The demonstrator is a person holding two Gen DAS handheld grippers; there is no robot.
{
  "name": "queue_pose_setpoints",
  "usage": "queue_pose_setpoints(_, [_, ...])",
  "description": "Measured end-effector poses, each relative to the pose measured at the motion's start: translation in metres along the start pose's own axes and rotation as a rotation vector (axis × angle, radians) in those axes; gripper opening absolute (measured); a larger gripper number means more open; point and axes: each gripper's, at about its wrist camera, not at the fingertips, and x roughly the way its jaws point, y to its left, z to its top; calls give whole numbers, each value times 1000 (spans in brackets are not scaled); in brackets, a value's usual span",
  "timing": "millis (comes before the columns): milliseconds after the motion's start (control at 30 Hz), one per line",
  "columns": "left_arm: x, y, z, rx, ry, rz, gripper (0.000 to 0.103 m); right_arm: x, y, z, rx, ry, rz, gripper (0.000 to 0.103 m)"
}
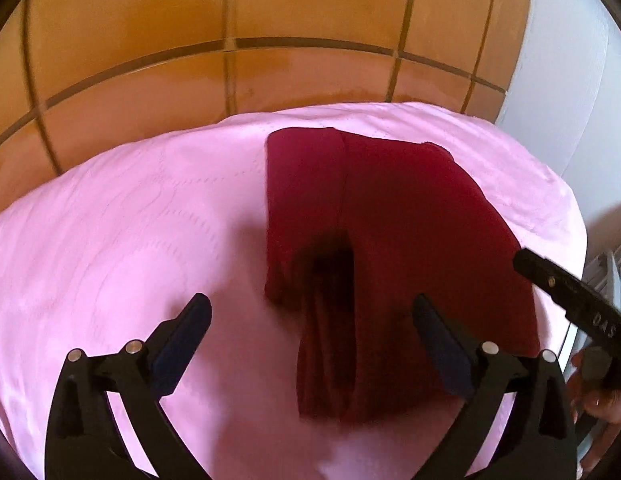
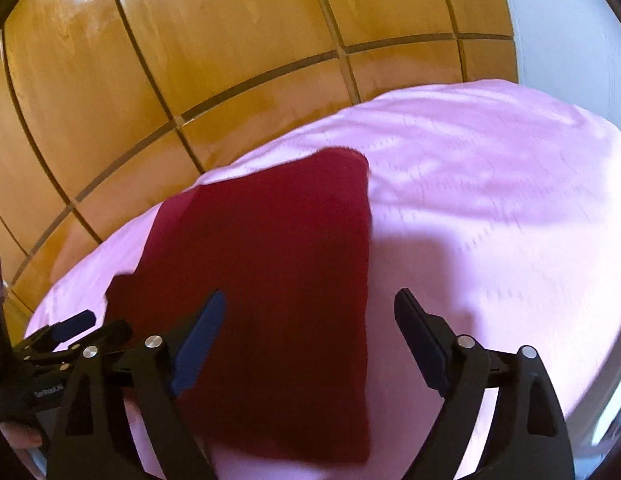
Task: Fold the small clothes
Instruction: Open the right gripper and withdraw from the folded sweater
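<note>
On the pink sheet point(image 1: 110, 240), a folded dark red garment point(image 1: 390, 220) lies flat; left gripper point(image 1: 310, 308) and right gripper point(image 2: 310, 304) both spread wide, holding nothing.

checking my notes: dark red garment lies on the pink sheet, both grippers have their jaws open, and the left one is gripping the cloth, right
Not quite: the left gripper grips nothing; in the left wrist view its jaws stand open above the dark red garment. The rest holds: pink sheet, right gripper open.
</note>
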Motion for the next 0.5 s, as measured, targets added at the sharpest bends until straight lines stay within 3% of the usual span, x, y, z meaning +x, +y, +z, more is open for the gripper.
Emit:
queue_pose_setpoints(67, [-13,2,-11,-10,-17,29,100,-12,5,-10,-9,8,7,85])
queue_pose_setpoints(233, [-45,5,-28,-4,-77,96,101,-39,23,-27,-40,-9,-15,99])
queue_pose_setpoints(500, [-84,5,-45,13,-149,239,101,-61,44,-48,-87,-39,-104,99])
